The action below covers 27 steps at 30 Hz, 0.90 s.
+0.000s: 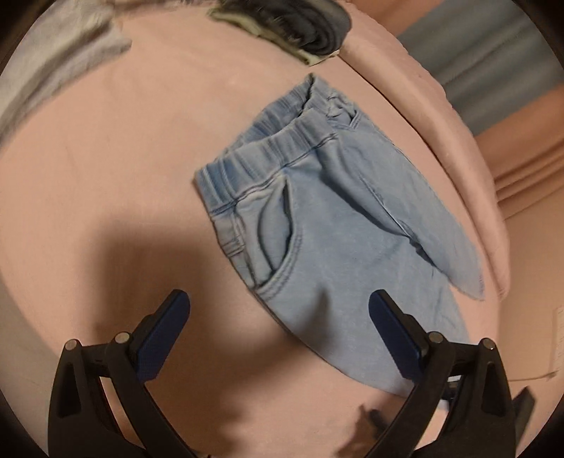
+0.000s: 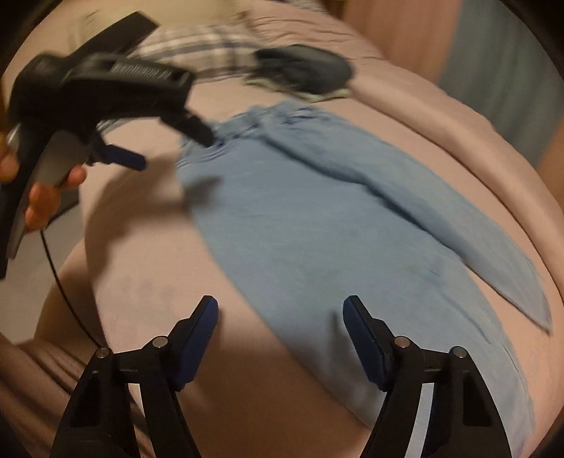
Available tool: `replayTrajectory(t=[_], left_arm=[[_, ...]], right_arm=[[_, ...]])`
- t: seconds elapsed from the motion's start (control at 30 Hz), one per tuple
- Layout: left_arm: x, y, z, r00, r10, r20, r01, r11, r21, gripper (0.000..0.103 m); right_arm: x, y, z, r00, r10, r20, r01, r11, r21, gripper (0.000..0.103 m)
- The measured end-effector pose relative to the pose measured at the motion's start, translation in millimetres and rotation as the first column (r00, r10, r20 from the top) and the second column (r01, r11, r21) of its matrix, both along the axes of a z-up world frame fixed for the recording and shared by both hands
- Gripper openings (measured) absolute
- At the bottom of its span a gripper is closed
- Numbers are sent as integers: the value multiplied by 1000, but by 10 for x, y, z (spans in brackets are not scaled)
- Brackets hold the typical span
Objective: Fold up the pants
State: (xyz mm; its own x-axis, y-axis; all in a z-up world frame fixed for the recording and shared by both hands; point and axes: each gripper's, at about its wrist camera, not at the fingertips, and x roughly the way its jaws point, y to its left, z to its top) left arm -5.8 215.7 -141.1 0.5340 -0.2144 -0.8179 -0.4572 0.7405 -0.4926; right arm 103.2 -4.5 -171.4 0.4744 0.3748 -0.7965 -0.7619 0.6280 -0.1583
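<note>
Light blue denim pants (image 1: 317,229) with an elastic waistband lie on the pink bed sheet (image 1: 105,158), waistband toward the far side, one leg lapped over the other. My left gripper (image 1: 278,299) is open above the front-pocket area, its pads apart from the cloth. In the right wrist view the pants (image 2: 299,211) are blurred and run diagonally toward the lower right. My right gripper (image 2: 281,303) is open just above the leg part, with nothing held between its fingers. The left gripper (image 2: 169,148) shows there too, near the waistband, held in a hand (image 2: 42,197).
A dark folded garment (image 1: 299,31) lies at the bed's far edge, also seen as a dark bundle (image 2: 303,70). Grey cloth (image 1: 53,53) sits far left and plaid cloth (image 2: 197,42) behind. The bed's rounded edge (image 1: 469,176) runs down the right. A black cable (image 2: 60,282) hangs at left.
</note>
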Motion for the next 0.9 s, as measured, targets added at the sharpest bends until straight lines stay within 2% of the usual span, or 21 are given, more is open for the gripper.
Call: replayTrajectory(t=[0.03,0.07,0.1,0.13,0.17,0.2,0.23,0.27,0.3,0.33,0.5,0.57,0.63,0.67,0.7,0.73,0.77,0.8,0.83,0.9], left_arm=[[33,0,-32,1000,-2,7,2,1000,-27,98],[50,9,-47,1000,-2,15,3,999,-36,95],[96,1,-52,1000,1,24,-1,1000,-30,94],[144,-5,-36,999,2,38,-1,1000,-28,86],[184,-7,-18,999,-1,52,2,1000,-31,63],[200,3,-28,999,-1,55,3,1000,-31,50],[263,24,-39,999,4,38,-3,999,-35,32],[251,50,-77,999,10,38,-9,999,-40,21],[244,81,-96,999,20,39,-17,998,-59,20],[218,123,-98,998,30,48,-26,996,-85,16],[-17,179,39,993,23,115,-18,999,-48,14],[-31,156,8,996,-11,88,11,1000,-5,16],[4,161,-97,1000,-17,25,17,1000,3,20],[-6,179,-89,1000,-20,20,20,1000,3,24],[-9,186,-60,1000,-21,21,21,1000,18,27],[-36,179,36,999,-30,20,29,997,73,31],[-52,175,130,999,-39,25,36,991,133,32],[-53,167,189,998,-48,36,41,984,174,33],[-79,138,301,996,-67,60,52,972,227,38],[-84,55,467,988,-107,109,70,952,298,50]], right_arm=[[-6,64,-46,1000,24,7,-24,1000,-17,68],[-22,122,-93,998,50,23,-49,998,-38,61],[-48,146,-137,997,70,37,-67,996,-55,59],[-36,162,-157,995,80,52,-77,995,-68,59],[-19,176,-160,994,83,71,-77,994,-73,59],[-1,185,-153,994,78,80,-73,995,-73,55],[30,191,-138,994,70,88,-63,995,-76,49],[53,228,-126,994,65,93,-58,995,-79,30],[69,233,-110,994,65,84,-59,995,-77,14],[98,239,-75,996,63,65,-59,996,-66,11],[72,258,60,997,59,38,-59,998,-15,8],[63,250,27,997,77,11,-77,997,-6,8],[135,286,-171,996,77,-43,-79,996,-43,8],[173,275,-181,997,56,-61,-57,998,-17,11],[196,242,-136,995,36,-95,-34,999,22,20],[210,214,-95,992,33,-124,-27,999,46,27],[225,151,-23,985,35,-167,-19,995,96,40],[235,57,70,980,36,-195,-5,988,157,45],[254,-60,169,977,32,-211,14,977,214,45],[315,-248,278,977,2,-214,58,960,273,45]])
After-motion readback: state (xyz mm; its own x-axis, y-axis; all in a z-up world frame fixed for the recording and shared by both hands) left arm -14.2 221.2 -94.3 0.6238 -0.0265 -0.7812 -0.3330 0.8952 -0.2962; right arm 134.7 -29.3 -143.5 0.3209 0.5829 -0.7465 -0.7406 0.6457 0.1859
